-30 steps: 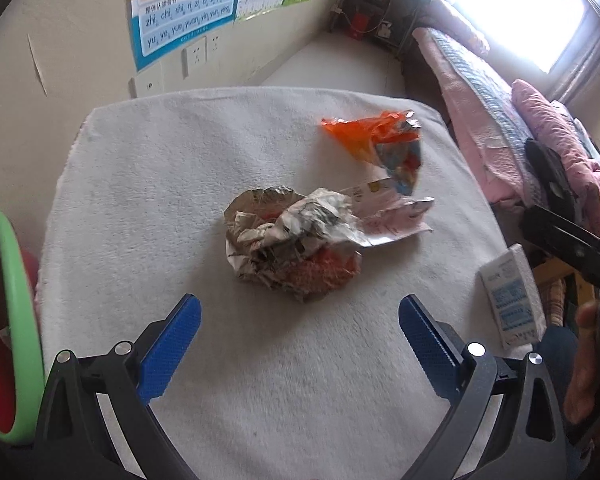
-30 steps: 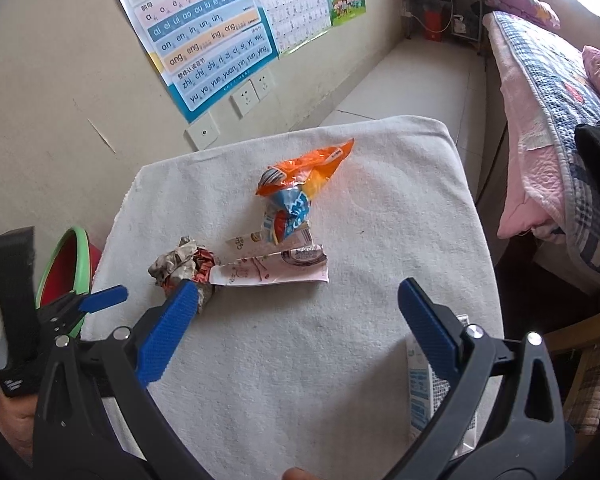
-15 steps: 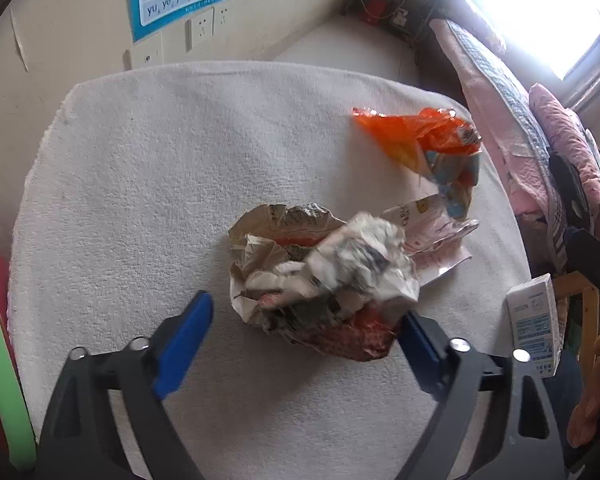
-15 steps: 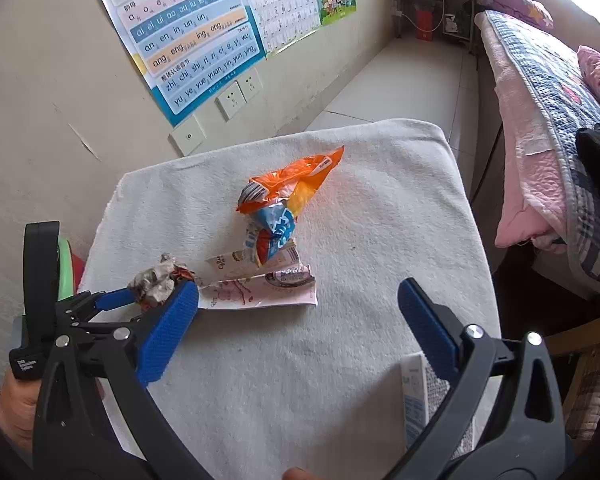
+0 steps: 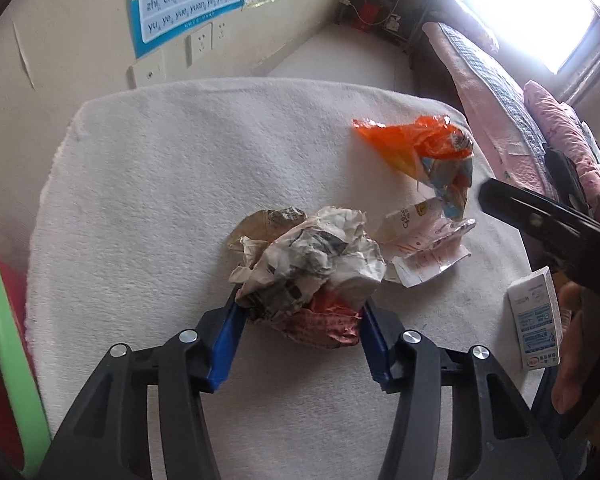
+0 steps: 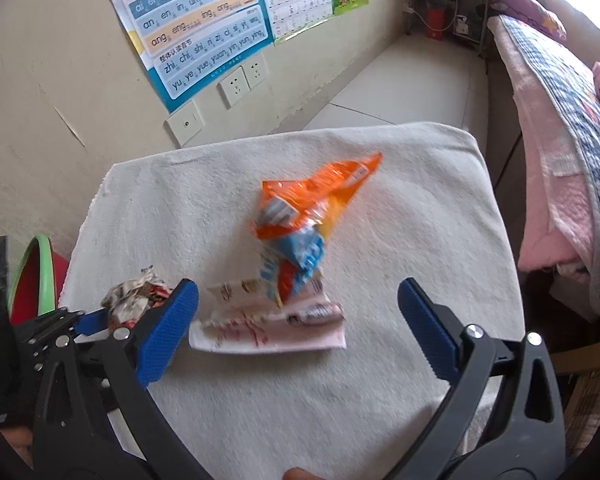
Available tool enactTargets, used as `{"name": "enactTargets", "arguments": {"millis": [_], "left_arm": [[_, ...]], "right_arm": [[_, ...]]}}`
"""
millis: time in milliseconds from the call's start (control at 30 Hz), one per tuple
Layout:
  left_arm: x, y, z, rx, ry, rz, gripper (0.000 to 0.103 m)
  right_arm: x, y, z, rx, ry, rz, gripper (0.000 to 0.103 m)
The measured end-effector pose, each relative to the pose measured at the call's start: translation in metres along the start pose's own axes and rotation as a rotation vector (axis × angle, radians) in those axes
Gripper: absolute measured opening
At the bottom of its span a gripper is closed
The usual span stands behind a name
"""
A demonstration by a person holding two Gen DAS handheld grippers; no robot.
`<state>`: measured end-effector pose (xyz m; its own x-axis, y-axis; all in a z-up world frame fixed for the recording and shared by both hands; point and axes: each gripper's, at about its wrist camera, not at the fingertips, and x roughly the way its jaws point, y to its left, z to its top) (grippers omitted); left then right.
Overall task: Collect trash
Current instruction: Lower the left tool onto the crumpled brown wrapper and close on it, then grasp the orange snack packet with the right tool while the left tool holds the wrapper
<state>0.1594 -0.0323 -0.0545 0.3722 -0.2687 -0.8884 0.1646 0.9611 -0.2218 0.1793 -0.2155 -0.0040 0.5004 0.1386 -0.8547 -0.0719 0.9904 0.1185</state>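
A crumpled ball of printed paper [image 5: 308, 268] lies on the white towel-covered table [image 5: 160, 200]. My left gripper [image 5: 300, 328] is shut on it, one blue pad on each side. The ball also shows at the left of the right wrist view [image 6: 134, 300]. An orange and blue snack wrapper [image 6: 300, 220] lies further back [image 5: 428, 156]. A flat pink and white wrapper [image 6: 268, 328] lies in front of it [image 5: 424, 248]. My right gripper [image 6: 300, 328] is open and empty, just above the pink wrapper.
A red bin with a green rim [image 5: 0, 340] stands off the table's left side [image 6: 32, 276]. A small white and blue carton [image 5: 536, 316] sits at the table's right edge. A bed with pink bedding [image 6: 560, 140] is to the right. The wall with posters [image 6: 200, 20] is behind.
My left gripper moved forward over the paper ball and closed on it. My right gripper moved closer to the pink and orange wrappers, staying open.
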Motion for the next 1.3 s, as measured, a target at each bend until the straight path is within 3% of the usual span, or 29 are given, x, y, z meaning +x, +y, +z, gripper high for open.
{"name": "enactTargets", "arguments": {"millis": [300,533,733,1300], "left_arm": [[-0.014,0.02,0.004,-0.026,-0.044,0.035,0.05],[-0.017,0.043,0.002,-0.077,-0.052,0.06,0.05],[-0.019,0.05,0.005,-0.092,-0.058,0.076,0.05],[-0.032,0.037,0.008,-0.07,-0.081,0.08,0.05]], "right_arm": [[0.027,0.015,0.019,-0.011,0.006,-0.074,0.097],[0.047,0.022,0.023,-0.017,0.051,-0.099,0.077],[0.055,0.019,0.016,-0.019,0.088,-0.099,0.044],[0.02,-0.003,0.01,0.008,0.011,-0.105,0.043]]}}
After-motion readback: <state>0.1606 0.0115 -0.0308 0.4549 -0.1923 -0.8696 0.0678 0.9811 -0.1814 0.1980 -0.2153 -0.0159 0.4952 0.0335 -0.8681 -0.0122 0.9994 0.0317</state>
